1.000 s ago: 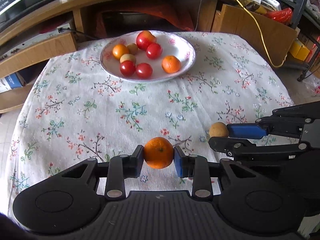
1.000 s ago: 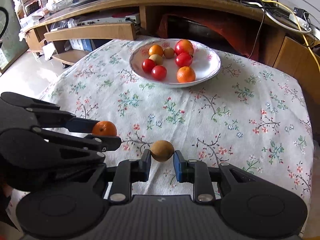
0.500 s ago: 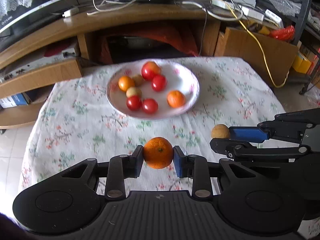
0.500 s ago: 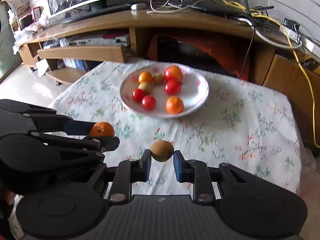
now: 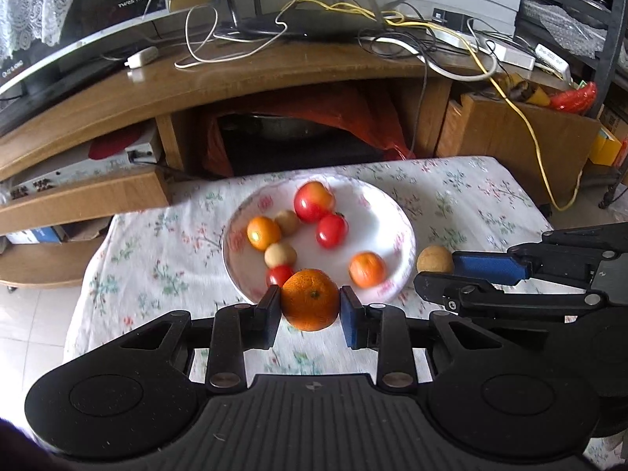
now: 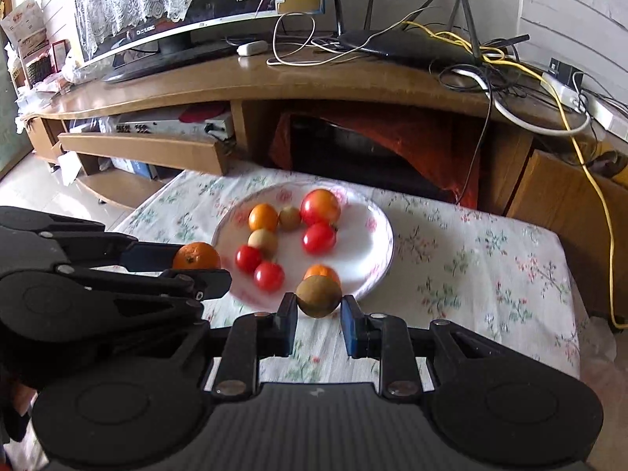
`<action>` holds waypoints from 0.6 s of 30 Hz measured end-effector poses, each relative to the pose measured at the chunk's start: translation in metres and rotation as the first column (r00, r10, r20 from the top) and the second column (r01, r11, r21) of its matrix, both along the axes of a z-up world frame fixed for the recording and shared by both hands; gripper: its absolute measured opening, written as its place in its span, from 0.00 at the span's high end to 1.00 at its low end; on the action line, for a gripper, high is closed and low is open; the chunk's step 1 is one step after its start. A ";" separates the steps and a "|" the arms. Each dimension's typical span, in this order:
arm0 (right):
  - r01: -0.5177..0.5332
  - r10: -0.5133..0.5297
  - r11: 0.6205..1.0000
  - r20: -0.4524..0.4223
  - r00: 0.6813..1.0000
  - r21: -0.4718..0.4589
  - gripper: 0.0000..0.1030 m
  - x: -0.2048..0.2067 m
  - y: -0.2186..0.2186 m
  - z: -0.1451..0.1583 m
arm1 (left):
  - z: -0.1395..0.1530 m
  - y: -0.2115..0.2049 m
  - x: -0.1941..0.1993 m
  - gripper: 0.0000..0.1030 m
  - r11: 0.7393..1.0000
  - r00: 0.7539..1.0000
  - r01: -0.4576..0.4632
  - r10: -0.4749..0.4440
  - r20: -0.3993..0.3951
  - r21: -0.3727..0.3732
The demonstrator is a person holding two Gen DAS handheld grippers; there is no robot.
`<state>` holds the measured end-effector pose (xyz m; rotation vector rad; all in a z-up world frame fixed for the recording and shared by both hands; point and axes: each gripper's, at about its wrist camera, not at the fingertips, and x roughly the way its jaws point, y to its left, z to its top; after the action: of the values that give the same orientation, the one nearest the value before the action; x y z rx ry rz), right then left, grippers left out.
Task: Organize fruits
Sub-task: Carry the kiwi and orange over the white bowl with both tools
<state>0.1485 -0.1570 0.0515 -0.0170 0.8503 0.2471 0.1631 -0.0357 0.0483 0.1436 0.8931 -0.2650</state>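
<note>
My left gripper [image 5: 310,308] is shut on an orange [image 5: 310,300] and holds it in the air at the near rim of the white plate [image 5: 396,218]. My right gripper [image 6: 318,310] is shut on a small brown fruit [image 6: 318,297], also lifted at the plate's near rim [image 6: 380,243]. The plate holds several fruits: red tomatoes, oranges, small brown fruits and a red-yellow apple [image 5: 314,201]. The right gripper with its brown fruit [image 5: 433,260] shows at the right of the left wrist view. The left gripper with its orange [image 6: 196,256] shows at the left of the right wrist view.
The plate sits on a small table with a floral cloth [image 5: 463,200]. Behind it stands a wooden TV stand [image 5: 274,78] with cables, a router and a TV. A cardboard box [image 5: 522,133] stands at the back right. Tiled floor [image 5: 23,322] lies to the left.
Both grippers have risen and moved forward toward the plate, each still holding its fruit. The plate now lies right beyond the fingertips.
</note>
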 end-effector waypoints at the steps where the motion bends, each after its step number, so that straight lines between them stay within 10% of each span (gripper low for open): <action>1: 0.001 -0.001 1.000 0.002 1.000 0.000 0.84 0.004 0.000 0.000 | -0.001 0.000 0.004 0.63 1.000 1.000 0.000 0.000 -0.001 0.001; 18: -0.018 0.019 0.999 -0.014 1.000 0.031 0.84 0.057 0.000 -0.035 | -0.030 0.003 0.051 0.63 0.999 0.998 -0.040 0.042 -0.054 0.026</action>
<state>0.2060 -0.1570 0.0165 0.0056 0.8607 0.2777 0.2138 -0.0329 0.0178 0.1410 0.9529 -0.2207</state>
